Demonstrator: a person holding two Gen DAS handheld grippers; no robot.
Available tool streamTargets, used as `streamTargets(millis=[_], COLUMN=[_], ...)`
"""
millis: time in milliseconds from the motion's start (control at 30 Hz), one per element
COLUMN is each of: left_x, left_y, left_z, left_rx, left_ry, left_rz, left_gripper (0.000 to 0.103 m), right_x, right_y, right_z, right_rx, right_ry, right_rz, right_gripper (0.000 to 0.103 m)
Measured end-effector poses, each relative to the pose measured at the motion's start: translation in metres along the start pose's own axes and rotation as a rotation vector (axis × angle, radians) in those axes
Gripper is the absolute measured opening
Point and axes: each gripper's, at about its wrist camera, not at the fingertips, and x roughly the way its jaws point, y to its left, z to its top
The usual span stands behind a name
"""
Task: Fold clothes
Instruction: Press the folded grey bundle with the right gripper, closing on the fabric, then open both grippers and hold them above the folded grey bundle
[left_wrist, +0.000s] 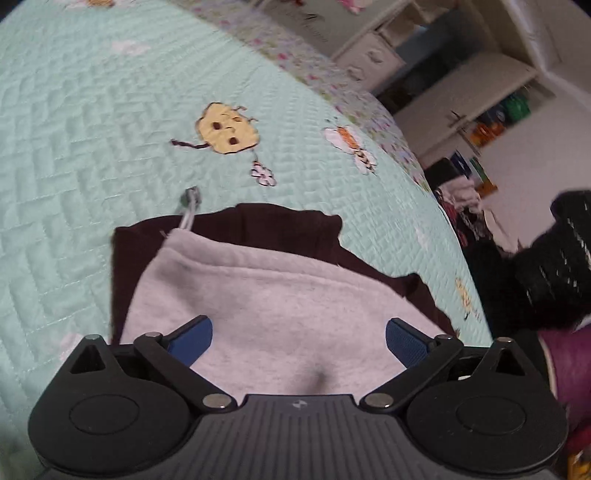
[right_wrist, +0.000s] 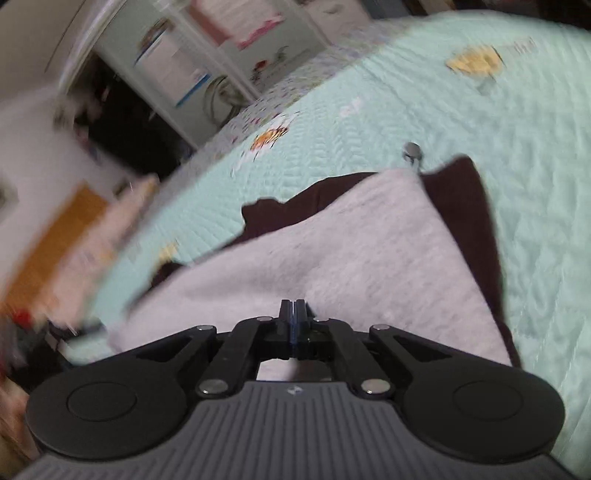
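While the left tongs (left_wrist: 299, 341) hang with their blue pads (left_wrist: 194, 339) spread wide over the grey garment (left_wrist: 273, 314), we can see that garment lying on top of a dark maroon garment (left_wrist: 236, 225), both on the mint quilted bed (left_wrist: 74, 147). A drawstring tip (left_wrist: 190, 201) pokes out past the grey piece's far corner onto the quilt.

Over on the right, the right tongs (right_wrist: 293, 312) are pressed together just above the grey cloth. Whether any fabric is pinched between them, we cannot tell; only a thin dark line shows between the fingers.

Now, the risks as we judge them. If those right tongs do hold only a thin layer, a pull could slip it free and the fold would slump. The grey piece sits skewed on the maroon one, so dragging it could shift the lower garment along and rumple both. That loose drawstring could catch under a fold and leave a lump. The right view is smeared with motion, so a fast swing may also be flinging the cloth off line.

As for writing: a small pale emblem sits on each tool's ribbed body, no letters legible. The quilt shows bees and a beehive, no words.
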Motion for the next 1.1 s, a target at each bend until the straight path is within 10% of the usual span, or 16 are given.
streamTargets(millis=[33,167,367,600,767,1100], left_x=[-0.001,-0.014,-0.020,-0.009,-0.007,-0.004], left_y=[0.001,-0.011,-0.061,-0.056,-0.052,-0.063], left_z=[0.001,-0.001,-0.054,-0.076,-0.077,-0.083], left_rx=[-0.009,0.027,0.327,0.417,0.452,0.486], left_ry=[0.001,-0.005,0.109,0.112,0.115,0.090], left_rz=[0.002,0.065,0.234,0.293,0.268,0.318], left_gripper=[0.097,0.097,0.102,0.103,0.103,0.103], right_x=[-0.005,-0.035,-0.070,-0.043,-0.062,-0.079], right_y=[0.003,0.032,0.060,0.054,0.044,0.040], right_z=[0.001,-0.003,-0.029,-0.047,-0.021,-0.045], right_rx=[-0.002,-0.115,-0.420,-0.681,-0.612,-0.620], right_ry=[-0.001,-0.033,-0.019,0.066,0.095,0.228], right_rz=[-0.005,-0.010,-0.114,-0.194,-0.146,-0.146], right_gripper=[0.005,0.052,0.082,0.081,0.052,0.048])
